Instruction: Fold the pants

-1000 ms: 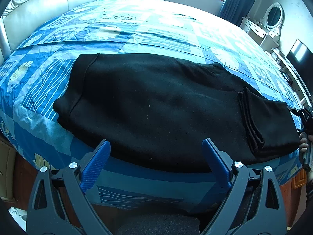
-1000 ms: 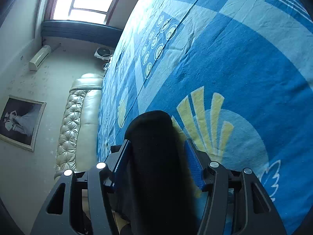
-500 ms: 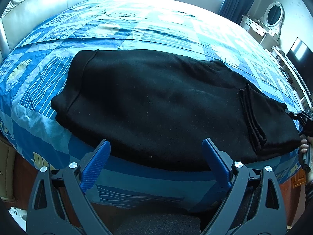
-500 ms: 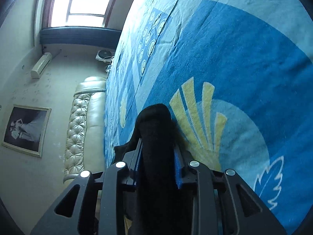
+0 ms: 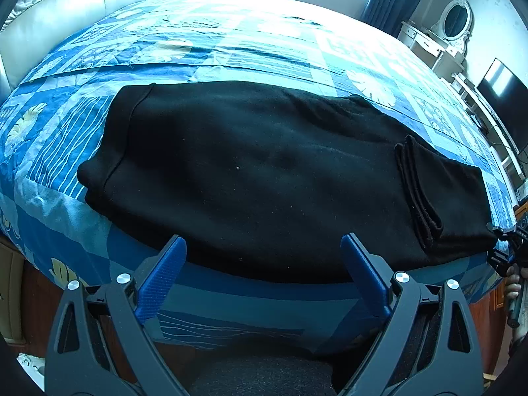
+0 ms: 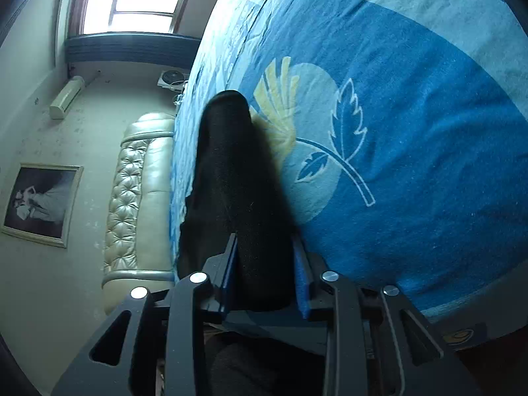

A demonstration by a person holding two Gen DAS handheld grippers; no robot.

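Black fleece pants (image 5: 264, 178) lie lengthwise across the near side of the bed, on a blue patterned bedspread (image 5: 231, 49). In the left wrist view they sit just past the left gripper (image 5: 263, 257), whose blue-padded jaws stand wide apart with nothing between them; the pants' near edge runs just beyond the fingertips and the pads do not touch the cloth. The waistband end is off to the left, and at the right a folded layer lies on top, its thick edge running across the garment. At the far right edge the right gripper (image 5: 505, 244) meets the end of the pants at the bed's edge, with a hand (image 5: 513, 288) below it. A padded cream headboard (image 5: 66, 10) stands at the upper left, a white dresser (image 5: 429, 46) with an oval mirror at the upper right.

From the right wrist view, the right gripper (image 6: 264, 274) has just been closing and its jaws are pinched on a thick roll of the black cloth (image 6: 237, 181), which rises straight ahead from between the blue pads. The bedspread (image 6: 412, 132), with its leaf print, lies just to the right of the cloth.
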